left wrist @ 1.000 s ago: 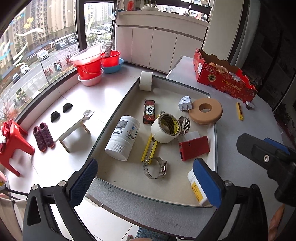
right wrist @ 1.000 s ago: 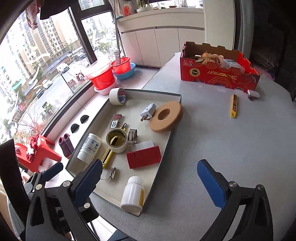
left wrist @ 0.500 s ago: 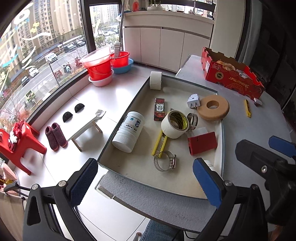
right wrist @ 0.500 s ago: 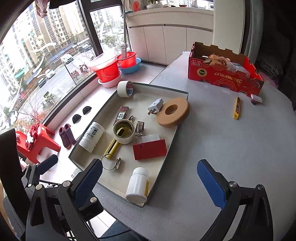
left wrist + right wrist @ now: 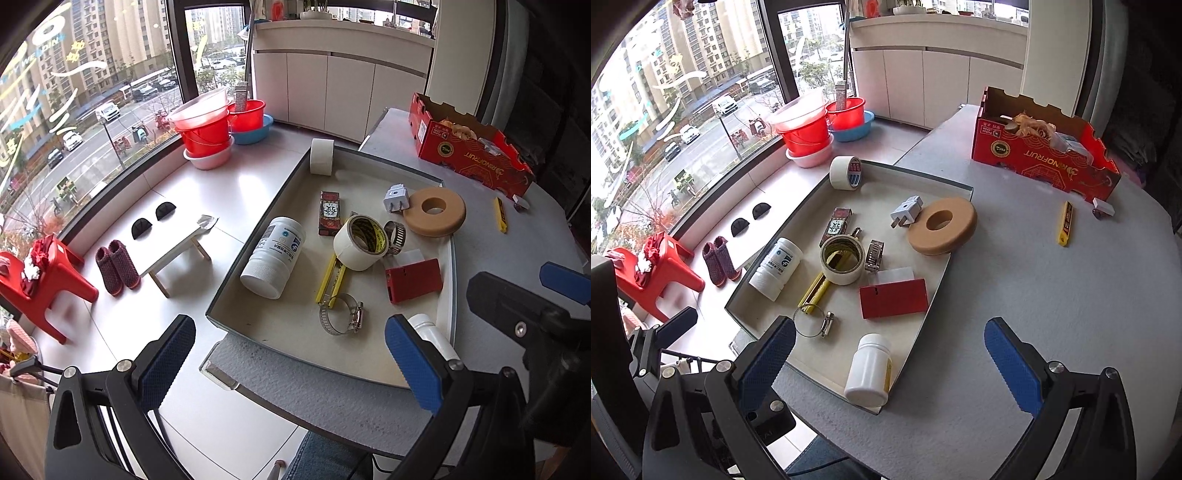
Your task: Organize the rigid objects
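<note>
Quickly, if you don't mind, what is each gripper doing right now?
Left gripper: open, holding nothing, above the near edge of the shallow grey tray.
Right gripper: open, holding nothing.

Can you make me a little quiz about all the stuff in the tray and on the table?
1. True or false: the big white bottle stands upright in the tray.
2. What lies on the table outside the tray: A) yellow utility knife, B) red case, C) white plug?
3. Fill in: the left gripper and right gripper are both ____.

Key: 1 false, it lies on its side. 2 A. 3 open.
</note>
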Demonstrator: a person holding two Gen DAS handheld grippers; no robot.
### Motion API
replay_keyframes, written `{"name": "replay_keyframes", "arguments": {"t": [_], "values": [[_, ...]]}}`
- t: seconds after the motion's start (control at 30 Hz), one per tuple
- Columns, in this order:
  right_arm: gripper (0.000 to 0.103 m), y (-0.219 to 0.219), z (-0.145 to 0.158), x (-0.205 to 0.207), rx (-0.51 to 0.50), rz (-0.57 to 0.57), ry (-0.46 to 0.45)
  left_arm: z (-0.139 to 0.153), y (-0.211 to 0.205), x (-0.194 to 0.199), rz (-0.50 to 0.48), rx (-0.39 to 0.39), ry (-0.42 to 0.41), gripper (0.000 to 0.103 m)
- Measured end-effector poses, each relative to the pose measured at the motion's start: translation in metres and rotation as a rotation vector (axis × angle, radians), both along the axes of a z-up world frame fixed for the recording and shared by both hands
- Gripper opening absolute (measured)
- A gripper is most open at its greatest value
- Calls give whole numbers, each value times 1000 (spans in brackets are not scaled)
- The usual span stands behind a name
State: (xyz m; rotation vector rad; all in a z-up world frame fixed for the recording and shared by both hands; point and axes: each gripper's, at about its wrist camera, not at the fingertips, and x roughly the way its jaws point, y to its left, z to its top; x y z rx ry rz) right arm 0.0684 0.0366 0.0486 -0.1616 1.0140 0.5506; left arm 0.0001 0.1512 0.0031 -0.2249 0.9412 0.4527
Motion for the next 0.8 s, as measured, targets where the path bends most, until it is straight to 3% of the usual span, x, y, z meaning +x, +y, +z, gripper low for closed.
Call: {"name": "replay_keyframes", "arguments": {"t": [0.8], "values": [[103, 7, -1, -2, -12, 14, 2, -5, 5, -5, 20, -2, 7, 102]]}}
